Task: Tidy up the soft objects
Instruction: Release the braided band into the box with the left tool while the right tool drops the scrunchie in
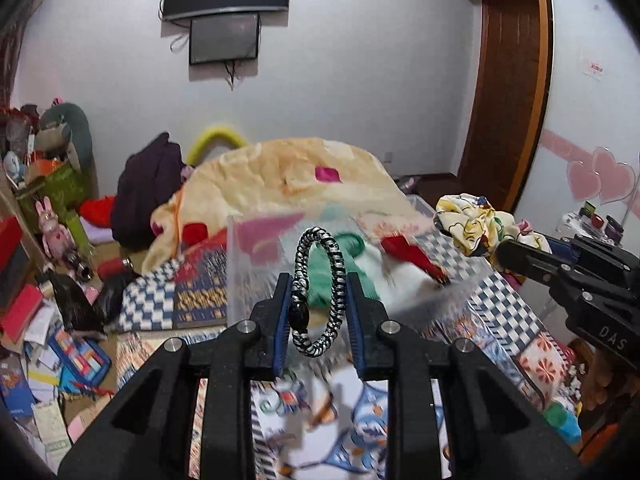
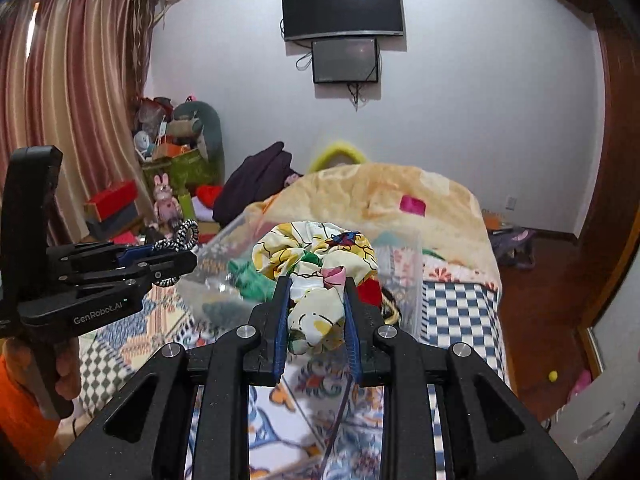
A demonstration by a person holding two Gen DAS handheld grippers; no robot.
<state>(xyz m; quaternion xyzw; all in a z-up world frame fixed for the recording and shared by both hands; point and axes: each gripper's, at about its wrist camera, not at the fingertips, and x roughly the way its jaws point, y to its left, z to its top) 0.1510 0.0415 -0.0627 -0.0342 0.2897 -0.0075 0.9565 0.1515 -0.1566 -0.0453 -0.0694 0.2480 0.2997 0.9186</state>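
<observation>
Scrunchie (image 2: 316, 264), floral, light and squashy, bunched in right gripper (image 2: 316, 312) fingers; left gripper (image 1: 318, 304) pinches springy braided hair tie (image 1: 318, 292) mid-loop, above clear bin (image 2: 404, 280).

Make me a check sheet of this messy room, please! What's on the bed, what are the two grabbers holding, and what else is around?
Surface: bed with patterned covers and a peach blanket.
Job's things: braided hair tie; cartoon-print scrunchie; clear plastic box on the bed holding soft green and red items.
Clutter: papers, books and boxes piled beside the bed; pink bunny toy.
Grippers: left gripper shut on the braided hair tie; right gripper shut on the cartoon-print scrunchie; both held above the bed near the box.
Cables: wires dangle below the wall screens.
Surroundings: striped curtain, wooden door frame.
</observation>
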